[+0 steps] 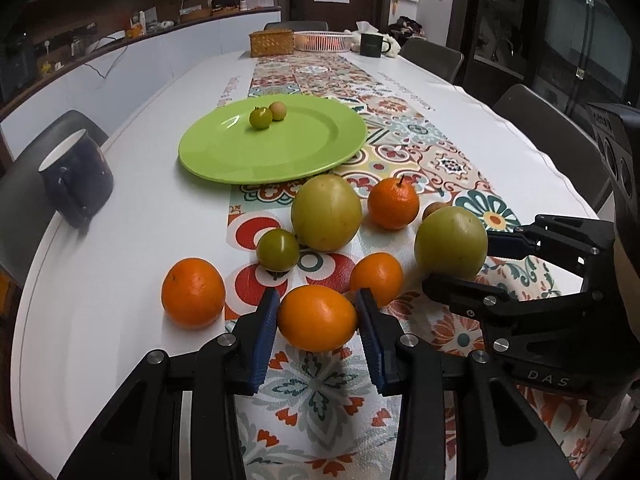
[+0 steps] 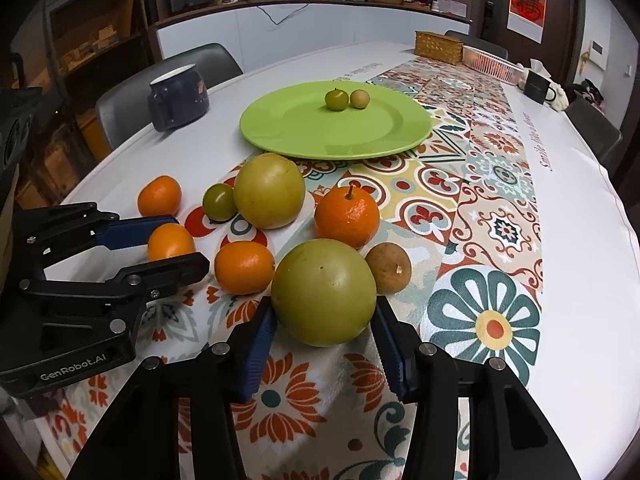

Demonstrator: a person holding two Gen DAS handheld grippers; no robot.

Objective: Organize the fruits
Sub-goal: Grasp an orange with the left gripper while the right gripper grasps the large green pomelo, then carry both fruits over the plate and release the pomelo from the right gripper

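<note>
Loose fruit lies on the patterned runner in front of a green plate (image 1: 272, 152) (image 2: 336, 136). On the plate sit a small green tomato (image 1: 260, 117) and a small tan fruit (image 1: 277, 111). My left gripper (image 1: 317, 300) (image 2: 182, 242) is shut on an orange (image 1: 316, 318) (image 2: 170, 242) that rests on the table. To its right, my right gripper (image 2: 324, 308) (image 1: 456, 258) is shut on a big green round fruit (image 2: 324, 296) (image 1: 450, 242). Around them lie another big green fruit (image 1: 326, 212), a stemmed mandarin (image 1: 393, 203), a green tomato (image 1: 278, 250), two oranges (image 1: 193, 292) (image 1: 376, 278) and a brown fruit (image 2: 388, 268).
A dark blue mug (image 1: 76, 176) stands at the table's left edge. At the far end are a wicker box (image 1: 271, 42), a white basket (image 1: 323, 40) and a black mug (image 1: 370, 45). Grey chairs (image 1: 432, 58) ring the table.
</note>
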